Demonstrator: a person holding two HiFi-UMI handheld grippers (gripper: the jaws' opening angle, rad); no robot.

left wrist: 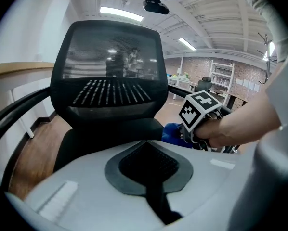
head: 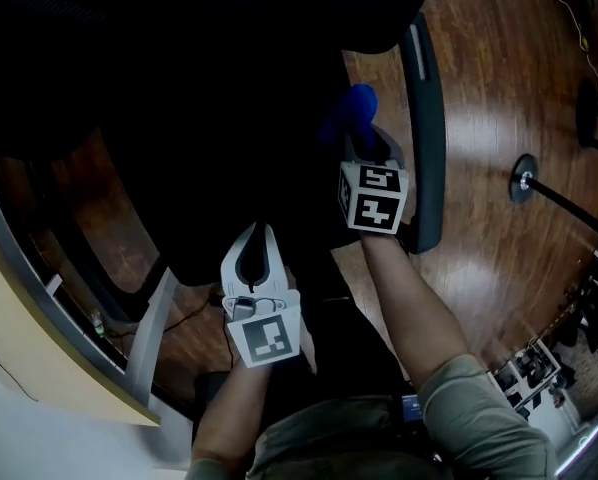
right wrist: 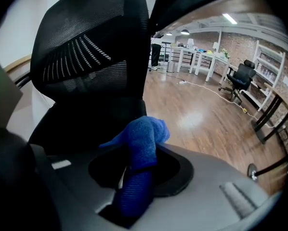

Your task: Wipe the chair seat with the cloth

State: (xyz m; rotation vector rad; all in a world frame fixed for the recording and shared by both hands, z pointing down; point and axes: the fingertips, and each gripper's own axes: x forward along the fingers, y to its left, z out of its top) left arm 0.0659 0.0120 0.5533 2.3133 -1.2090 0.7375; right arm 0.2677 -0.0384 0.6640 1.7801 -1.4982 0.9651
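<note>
The right gripper [head: 369, 140] is clamping the blue cloth [right wrist: 140, 146], which is bunching out over the right side of the black chair seat [left wrist: 110, 134], apparently not quite touching it, while the left gripper [head: 260, 236] is hovering near the seat's front edge, jaws closed and empty.

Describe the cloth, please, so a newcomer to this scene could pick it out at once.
Find the black mesh-backed office chair on the wooden floor. Over its seat, the right gripper holds the cloth in its jaws. It is the only bright blue thing, fuzzy and bunched.
</note>
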